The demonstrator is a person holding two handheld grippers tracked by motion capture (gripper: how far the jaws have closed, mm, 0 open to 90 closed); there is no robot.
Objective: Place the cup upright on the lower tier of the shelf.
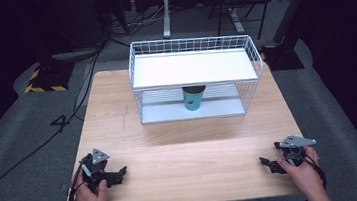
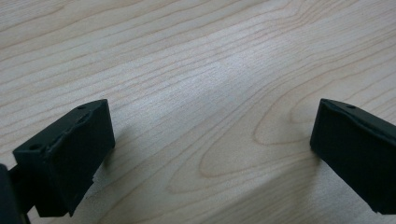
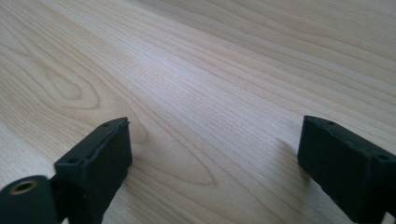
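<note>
resting wide apart on the table (image 1: pixel 182 155), both grippers, left (image 1: pixel 116 175) and right (image 1: pixel 268 164), should likely approach the cup (image 1: pixel 194 98) ahead squarely under the rack (image 1: pixel 193 71).

No readable text, number or brand from where I sit. The teal cup (image 1: pixel 194 99) on the lower shelf of the wire rack (image 1: pixel 137 84) carries a small dark mark, too small to make out. The floor base (image 1: pixel 46 78) at far left wears yellow-black hazard stripes, no words.

teal cup (image 1: pixel 193 100) with dark rim, white wire rack (image 1: pixel 195 76), pale wood-grain table (image 1: pixel 187 155), black fingers (image 2: pixel 65 158)
</note>
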